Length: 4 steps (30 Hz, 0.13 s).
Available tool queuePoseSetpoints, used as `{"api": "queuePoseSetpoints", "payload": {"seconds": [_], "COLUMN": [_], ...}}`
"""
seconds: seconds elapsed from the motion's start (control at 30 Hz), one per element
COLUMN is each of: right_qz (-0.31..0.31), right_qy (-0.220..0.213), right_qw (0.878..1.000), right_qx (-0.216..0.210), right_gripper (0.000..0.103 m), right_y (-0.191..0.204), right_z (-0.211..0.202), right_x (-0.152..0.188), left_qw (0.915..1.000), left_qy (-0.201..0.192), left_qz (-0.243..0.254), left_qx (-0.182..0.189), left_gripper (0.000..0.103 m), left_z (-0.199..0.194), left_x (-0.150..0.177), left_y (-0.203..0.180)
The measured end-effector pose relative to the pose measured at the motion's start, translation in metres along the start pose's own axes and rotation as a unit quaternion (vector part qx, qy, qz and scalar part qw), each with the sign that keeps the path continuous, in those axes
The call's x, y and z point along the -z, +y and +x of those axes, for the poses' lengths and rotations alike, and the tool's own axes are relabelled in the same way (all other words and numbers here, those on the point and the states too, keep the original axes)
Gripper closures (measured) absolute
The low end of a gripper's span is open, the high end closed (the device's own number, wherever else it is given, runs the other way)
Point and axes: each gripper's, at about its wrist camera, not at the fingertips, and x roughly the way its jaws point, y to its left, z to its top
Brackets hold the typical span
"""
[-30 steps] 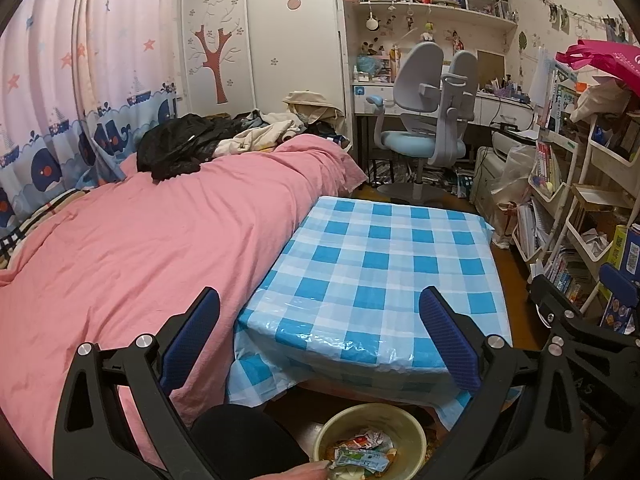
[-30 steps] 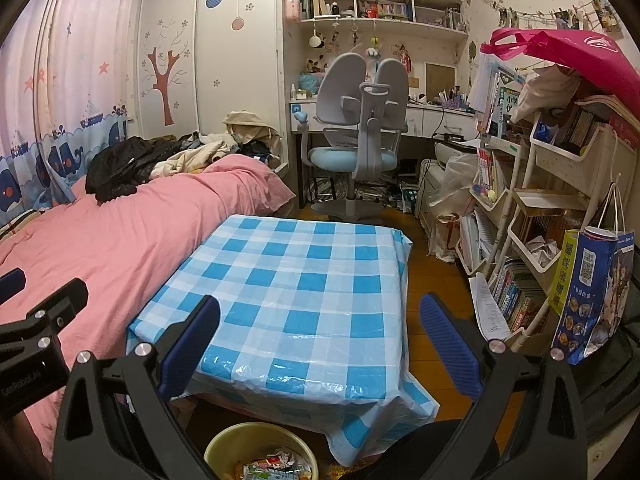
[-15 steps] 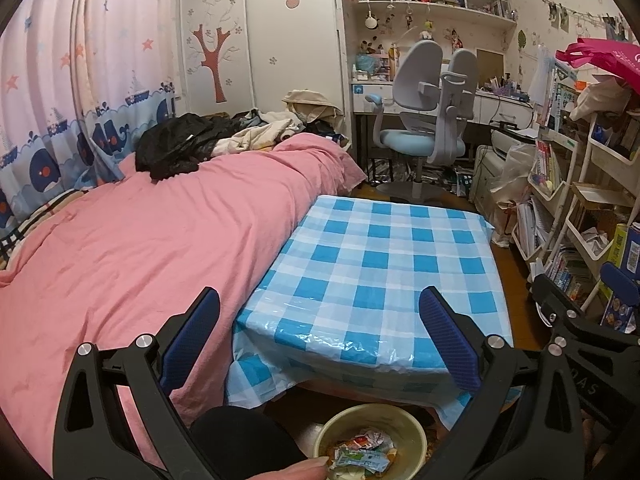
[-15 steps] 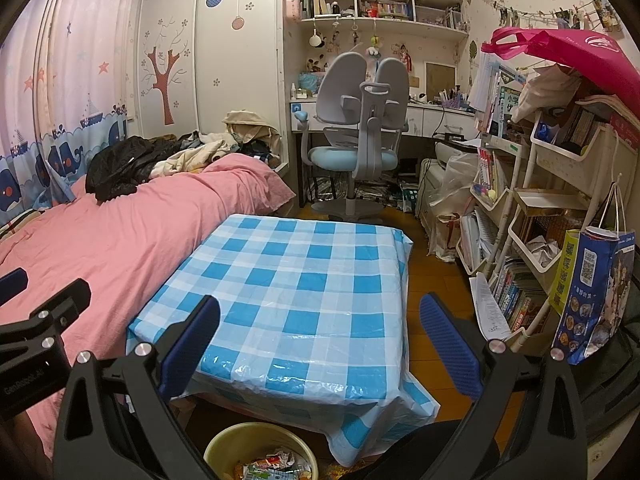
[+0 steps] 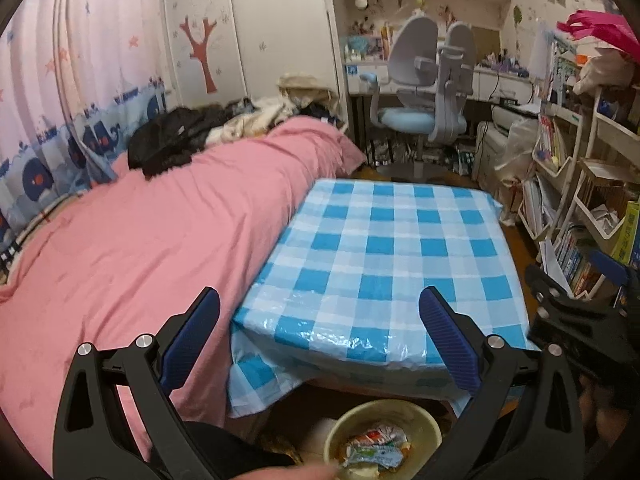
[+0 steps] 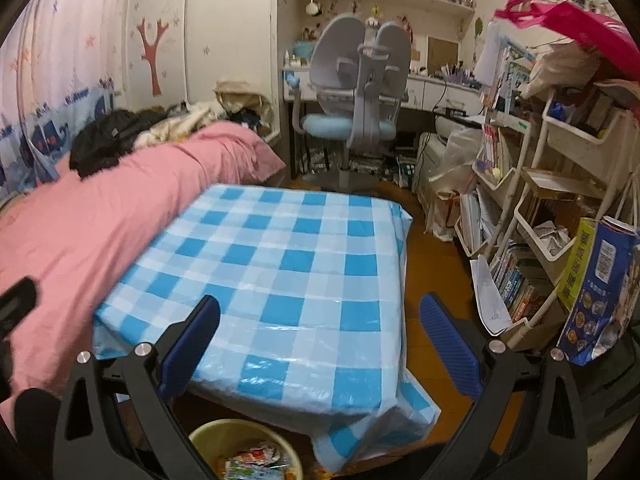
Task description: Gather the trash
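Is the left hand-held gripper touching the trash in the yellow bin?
Apart. In the left wrist view the left hand-held gripper stands open above the bin, and its blue pads hold none of the wrappers.

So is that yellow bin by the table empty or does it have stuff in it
Not empty. The yellow bin holds crumpled wrappers, visible through its open top in both wrist views. How deep the pile goes cannot be told.

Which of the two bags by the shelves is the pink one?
The bright pink plastic bag lying on top of the white shelf rack is the one. The other, a blue and yellow printed paper bag, hangs lower down near the floor.
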Motion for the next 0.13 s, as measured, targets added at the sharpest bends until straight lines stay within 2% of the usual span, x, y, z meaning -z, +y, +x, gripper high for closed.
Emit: {"api": "queuePoseSetpoints", "payload": {"seconds": [0.1, 0.13], "right_qz": [-0.007, -0.007], "right_qy": [0.034, 0.052], "right_qw": [0.999, 0.999], "right_qx": [0.004, 0.003], "right_gripper": [0.007, 0.007], "right_y": [-0.002, -0.003], "right_z": [0.048, 0.068], "right_x": [-0.004, -0.005], "left_qw": [0.9999, 0.9999], "left_qy": [0.011, 0.016], "left_qz": [-0.003, -0.003], "left_qx": [0.002, 0.004], "left_gripper": [0.007, 0.007], "left_z": [0.016, 0.028], "left_x": [-0.001, -0.004], "left_y": [0.009, 0.000]}}
